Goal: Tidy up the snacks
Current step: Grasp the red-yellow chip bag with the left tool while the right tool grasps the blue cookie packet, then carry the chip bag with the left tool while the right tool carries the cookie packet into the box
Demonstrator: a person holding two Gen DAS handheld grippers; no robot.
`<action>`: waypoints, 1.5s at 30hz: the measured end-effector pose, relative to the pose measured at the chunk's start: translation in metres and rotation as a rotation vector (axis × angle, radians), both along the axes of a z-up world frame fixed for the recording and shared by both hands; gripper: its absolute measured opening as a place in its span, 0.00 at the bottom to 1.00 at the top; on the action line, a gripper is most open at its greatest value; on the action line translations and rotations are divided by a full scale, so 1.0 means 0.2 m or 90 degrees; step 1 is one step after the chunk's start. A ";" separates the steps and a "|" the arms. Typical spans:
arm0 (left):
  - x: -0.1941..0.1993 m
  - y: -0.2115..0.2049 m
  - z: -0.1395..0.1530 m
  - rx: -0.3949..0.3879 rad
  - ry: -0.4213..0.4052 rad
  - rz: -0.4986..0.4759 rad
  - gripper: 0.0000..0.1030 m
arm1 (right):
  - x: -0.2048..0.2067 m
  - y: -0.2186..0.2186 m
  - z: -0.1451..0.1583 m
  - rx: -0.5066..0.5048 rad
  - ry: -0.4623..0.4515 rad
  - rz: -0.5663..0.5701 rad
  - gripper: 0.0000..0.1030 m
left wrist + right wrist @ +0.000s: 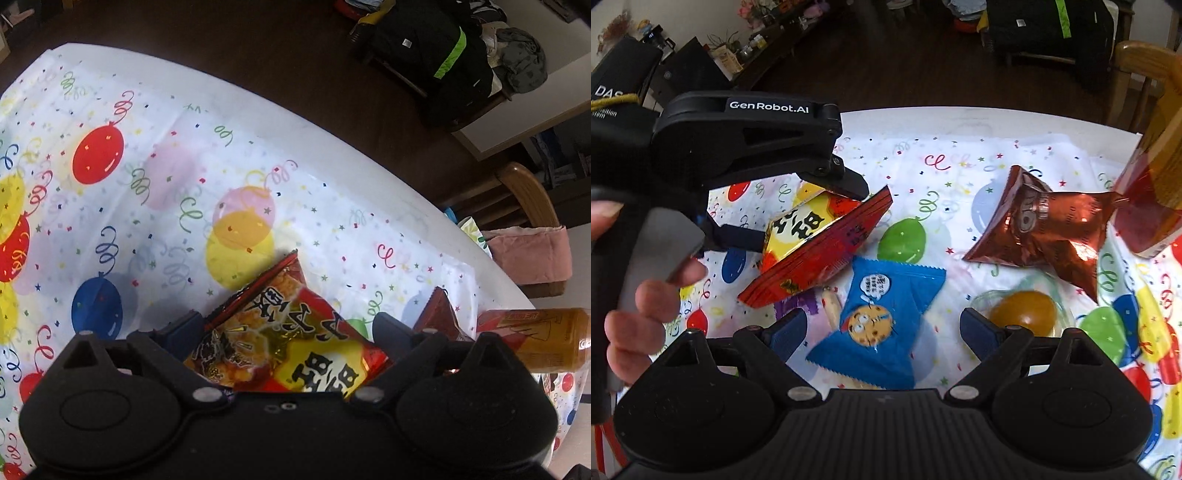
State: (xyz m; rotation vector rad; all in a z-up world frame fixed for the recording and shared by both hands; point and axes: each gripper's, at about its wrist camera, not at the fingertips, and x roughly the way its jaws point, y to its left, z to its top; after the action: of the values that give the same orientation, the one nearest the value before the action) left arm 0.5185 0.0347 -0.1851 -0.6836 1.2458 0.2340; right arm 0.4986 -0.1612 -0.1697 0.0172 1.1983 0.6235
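Observation:
My left gripper (286, 328) is shut on a red and yellow snack bag (295, 332), its fingers pressing the bag's two faces. In the right wrist view that bag (827, 243) hangs tilted just above the table, clamped by the left gripper (812, 214). My right gripper (884, 328) is open and hovers over a blue cookie packet (879, 314) that lies flat on the cloth between its fingers. A brown foil bag (1041, 229) lies to the right. An amber jelly cup (1023, 312) sits by the right fingertip.
A balloon-print tablecloth (147, 184) covers the round table. An orange tea bottle (1156, 177) stands at the right edge. A small sausage stick (833, 306) lies under the red bag. A person's hand (639, 314) holds the left gripper's handle. A wooden chair (528, 195) with a pink cushion stands beyond the table.

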 end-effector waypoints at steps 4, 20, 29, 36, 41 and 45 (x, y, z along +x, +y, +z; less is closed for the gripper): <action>-0.01 0.00 -0.01 0.007 -0.002 -0.005 0.91 | -0.01 0.04 -0.03 -0.007 0.009 0.011 0.74; -0.13 0.01 0.09 0.015 -0.038 0.014 0.65 | -0.08 -0.02 0.03 -0.010 -0.021 -0.004 0.40; -0.25 0.01 0.27 0.013 -0.068 -0.011 0.64 | -0.17 -0.10 0.20 -0.013 -0.040 0.000 0.40; -0.40 0.01 0.43 0.014 -0.092 -0.037 0.64 | -0.34 -0.17 0.39 -0.015 -0.055 0.003 0.40; -0.54 0.00 0.53 0.010 -0.110 -0.066 0.64 | -0.48 -0.20 0.52 -0.020 -0.065 -0.005 0.40; -0.66 0.00 0.61 0.008 -0.127 -0.081 0.64 | -0.61 -0.23 0.61 -0.028 -0.075 -0.015 0.40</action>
State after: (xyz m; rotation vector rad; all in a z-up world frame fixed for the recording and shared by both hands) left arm 0.3871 0.0352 -0.0624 -0.5990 1.0920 0.0659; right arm 0.3774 -0.2064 -0.0485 -0.0423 1.0957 0.5702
